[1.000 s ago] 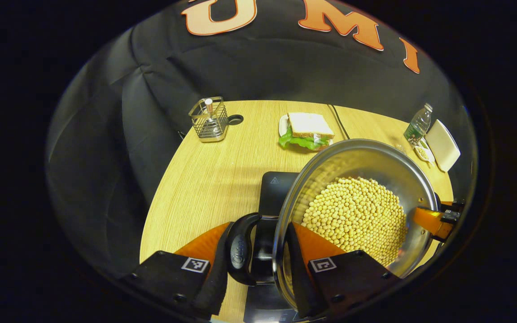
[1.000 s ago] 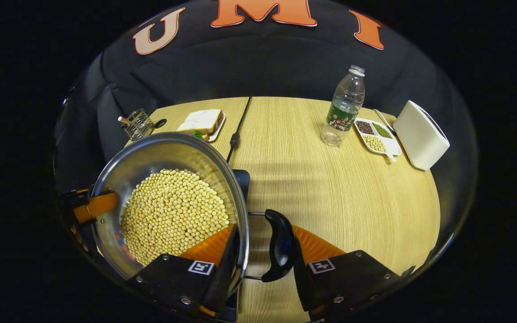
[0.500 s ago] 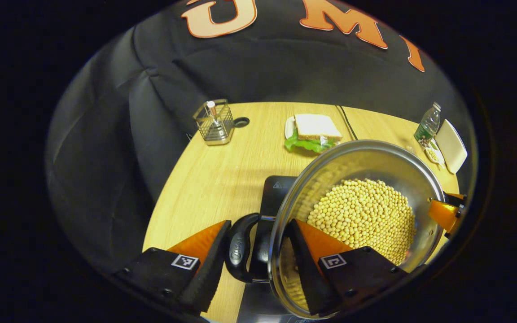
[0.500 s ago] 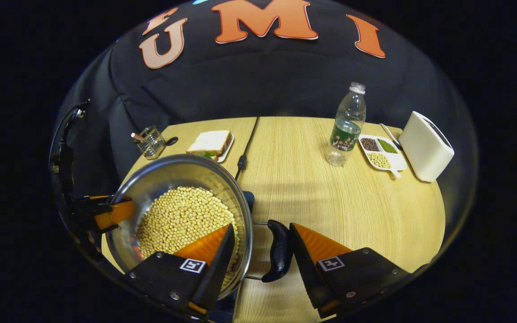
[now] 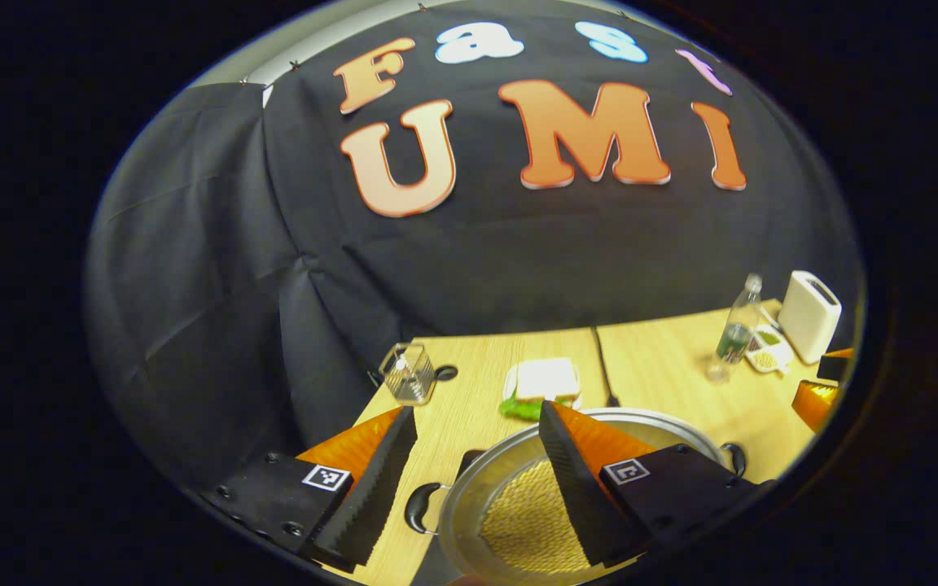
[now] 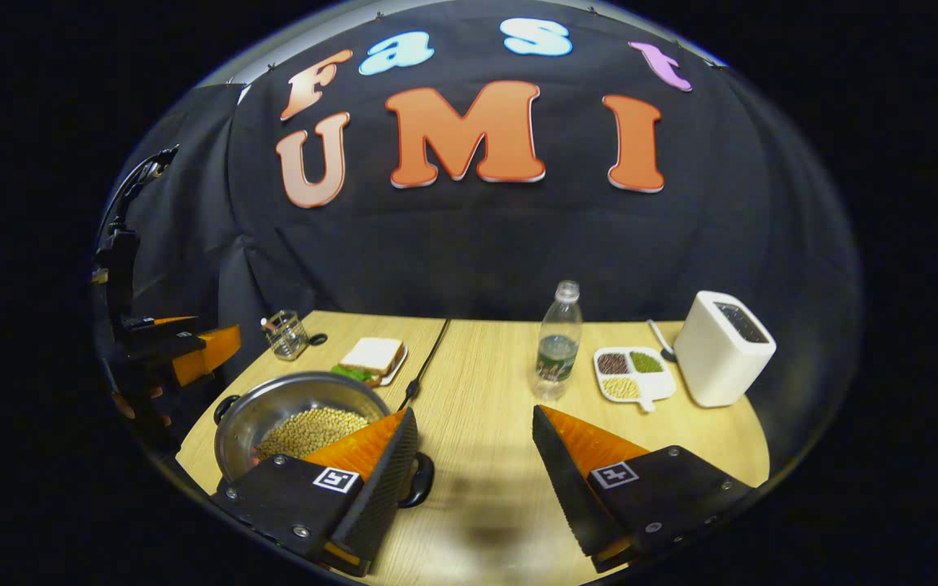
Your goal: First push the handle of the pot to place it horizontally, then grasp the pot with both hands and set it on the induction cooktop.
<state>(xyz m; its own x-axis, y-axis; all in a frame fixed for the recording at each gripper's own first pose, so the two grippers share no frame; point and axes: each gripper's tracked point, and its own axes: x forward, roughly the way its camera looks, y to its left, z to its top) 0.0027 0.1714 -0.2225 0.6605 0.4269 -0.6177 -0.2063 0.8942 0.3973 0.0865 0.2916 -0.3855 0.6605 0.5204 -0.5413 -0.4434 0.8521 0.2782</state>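
Pot [image 6: 298, 415] of soybeans [image 6: 310, 430] sits on the table [image 6: 485, 391], left of the cable [image 6: 424, 362]. In the right gripper view my left finger covers its near rim, and I can't make out the cooktop under it. Left gripper view: a dark slab edge [image 5: 469, 464] shows by the pot's [image 5: 469, 480] far-left rim, probably the induction cooktop, mostly hidden by the pot and cut off at the bottom.

Pot's side handles: one black loop [image 5: 416, 509] shows left in the left gripper view, another [image 6: 422, 482] peeks past my finger in the right gripper view.

Left gripper [image 5: 477, 476]: jaws wide apart, holding nothing, right finger overlapping the pot in view. Right gripper [image 6: 473, 464]: wide open, empty, bare table between fingers.

Right gripper view shows the other gripper [image 6: 184, 350] raised at far left, clear of the pot. It also resolves the bottle [image 6: 558, 342], divided dish [image 6: 628, 374] and white toaster-like box [image 6: 721, 350]; these are small at the right edge in the left gripper view. Sandwich plate [image 5: 546, 382] and wire holder [image 5: 408, 374] sit behind the pot.
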